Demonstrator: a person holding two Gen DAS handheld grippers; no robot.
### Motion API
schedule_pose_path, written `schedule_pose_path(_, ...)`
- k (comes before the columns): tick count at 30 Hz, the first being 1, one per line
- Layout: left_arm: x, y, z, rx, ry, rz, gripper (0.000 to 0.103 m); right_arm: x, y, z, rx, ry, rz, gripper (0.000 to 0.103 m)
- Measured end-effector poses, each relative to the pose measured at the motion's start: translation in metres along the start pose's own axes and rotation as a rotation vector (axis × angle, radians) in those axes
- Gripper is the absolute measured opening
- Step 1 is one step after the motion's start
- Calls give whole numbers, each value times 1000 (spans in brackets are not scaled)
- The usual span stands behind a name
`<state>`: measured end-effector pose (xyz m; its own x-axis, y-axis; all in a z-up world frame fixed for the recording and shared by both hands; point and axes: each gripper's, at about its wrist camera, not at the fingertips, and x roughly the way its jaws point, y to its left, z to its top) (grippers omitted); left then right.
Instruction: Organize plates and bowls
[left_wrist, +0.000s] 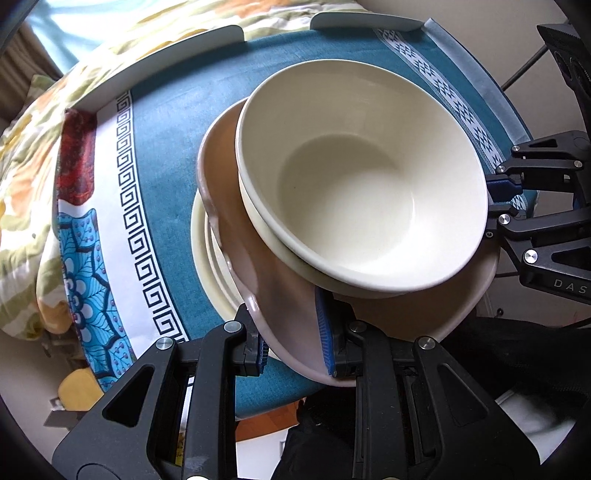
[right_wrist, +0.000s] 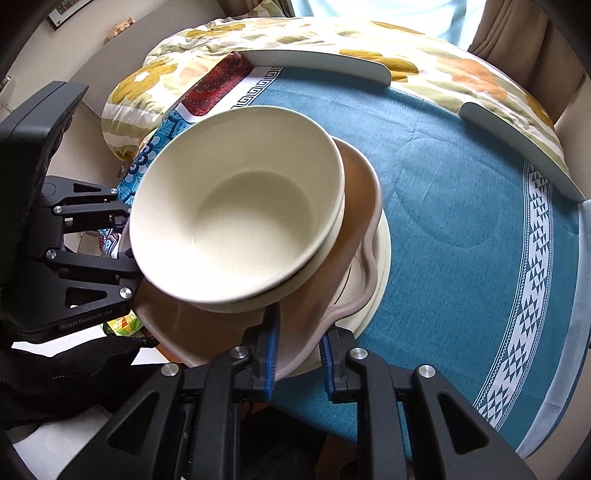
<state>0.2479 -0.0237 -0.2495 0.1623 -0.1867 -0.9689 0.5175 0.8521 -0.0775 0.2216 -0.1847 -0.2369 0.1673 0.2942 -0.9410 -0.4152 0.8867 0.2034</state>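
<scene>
A pink wavy-rimmed plate carries two nested cream bowls and tilts over a cream plate on the blue tablecloth. My left gripper is shut on the pink plate's near rim. My right gripper shows at the right, at the plate's opposite edge. In the right wrist view, my right gripper is shut on the pink plate, with the bowls above and the cream plate beneath. The left gripper shows at the left.
The table has a blue cloth with patterned borders and low white rim guards at the far side. A floral duvet lies beyond the table. A dark garment sits below the table's edge.
</scene>
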Motion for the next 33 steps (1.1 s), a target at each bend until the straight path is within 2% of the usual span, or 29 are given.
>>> schedule_pose_path(6,2,2,-1,-20,-1,6,19,0,-2,-2,0,10,-2,18)
schedule_pose_path(17,2,5,2,-69,46,-12,19,1,0,1,-9,32,-14,18)
schedule_pose_path(25,-2,0,1,-44,55,5,21,1,-1,2,12,34,-25,18)
schedule_pose_path(28,-7,-2,0,-29,50,17,29,0,-1,2,25,40,-29,18)
schedule_pose_path(30,-12,-3,-1,-18,35,28,44,-1,0,1,28,38,-39,19)
schedule_pose_path(33,-18,-3,-2,-5,22,44,47,-4,1,1,38,33,-49,21)
